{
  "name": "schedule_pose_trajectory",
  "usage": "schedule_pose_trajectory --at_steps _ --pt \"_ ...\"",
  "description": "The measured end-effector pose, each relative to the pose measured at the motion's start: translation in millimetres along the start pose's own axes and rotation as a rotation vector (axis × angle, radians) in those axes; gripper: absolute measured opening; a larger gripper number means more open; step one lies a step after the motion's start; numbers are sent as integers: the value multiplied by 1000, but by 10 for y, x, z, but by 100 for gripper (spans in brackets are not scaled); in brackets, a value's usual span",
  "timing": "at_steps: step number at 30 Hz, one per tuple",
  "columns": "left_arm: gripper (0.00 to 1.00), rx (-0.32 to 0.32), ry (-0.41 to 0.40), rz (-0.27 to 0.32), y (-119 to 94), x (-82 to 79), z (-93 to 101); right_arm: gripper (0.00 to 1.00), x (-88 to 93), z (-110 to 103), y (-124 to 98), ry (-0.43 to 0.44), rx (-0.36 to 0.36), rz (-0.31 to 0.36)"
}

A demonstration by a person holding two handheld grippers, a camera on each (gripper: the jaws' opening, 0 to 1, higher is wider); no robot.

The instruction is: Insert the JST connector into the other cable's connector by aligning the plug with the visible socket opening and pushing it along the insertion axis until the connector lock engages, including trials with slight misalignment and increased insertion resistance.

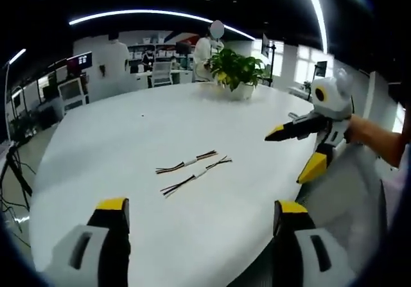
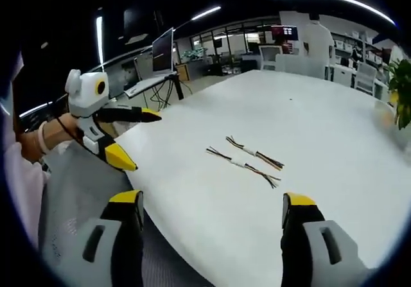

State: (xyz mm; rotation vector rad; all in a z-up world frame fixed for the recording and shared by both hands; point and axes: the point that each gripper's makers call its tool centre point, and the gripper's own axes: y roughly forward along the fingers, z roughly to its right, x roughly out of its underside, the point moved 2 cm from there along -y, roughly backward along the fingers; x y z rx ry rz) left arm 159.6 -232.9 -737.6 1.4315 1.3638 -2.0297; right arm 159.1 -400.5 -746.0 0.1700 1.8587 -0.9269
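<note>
Right now both cables lie loose on the white table, side by side and nearly parallel, neither one gripped. In the left gripper view they sit a little right of frame centre: the upper cable and the lower cable, each a thin wire bundle with a pale connector body about midway along it. Their long axes run from lower left to upper right in that view, so they lie slantwise across the line of the left gripper, whose yellow-tipped jaws stand wide apart at the bottom of the frame with nothing between them.

In the right gripper view the same pair shows just right of centre, the farther cable and the nearer cable, here slanting from upper left down to lower right. The right gripper is likewise spread and holds nothing, its jaws rising at the bottom with the cables ahead and slightly right of the gap.

Each gripper shows in the other's view, hovering off the table edge: the right one at the right of the left gripper view, the left one at the left of the right gripper view. Both seem about equally far from the cables, which lie well apart from either. I judge the task not yet begun; the first need is for each gripper to roll until its jaws close across a cable.
</note>
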Motion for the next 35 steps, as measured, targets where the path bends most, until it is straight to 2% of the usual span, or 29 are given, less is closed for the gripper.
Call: schedule_pose_trajectory --at_steps 3,10,14,17,35 --pt "90 18 -40 -9 -35 7 40 88 -9 -21 -41 -23 12 16" --pt "93 7 -28 -13 -65 -12 70 92 37 -53 -109 13 34 -6" --pt "94 15 -44 -15 -75 -11 111 98 -26 -20 -117 10 65 30" --pt "99 8 -53 -14 -84 1 122 99 0 -44 -116 38 54 13" --pt "99 21 -98 -8 -105 144 277 98 -7 -83 -161 44 71 14"
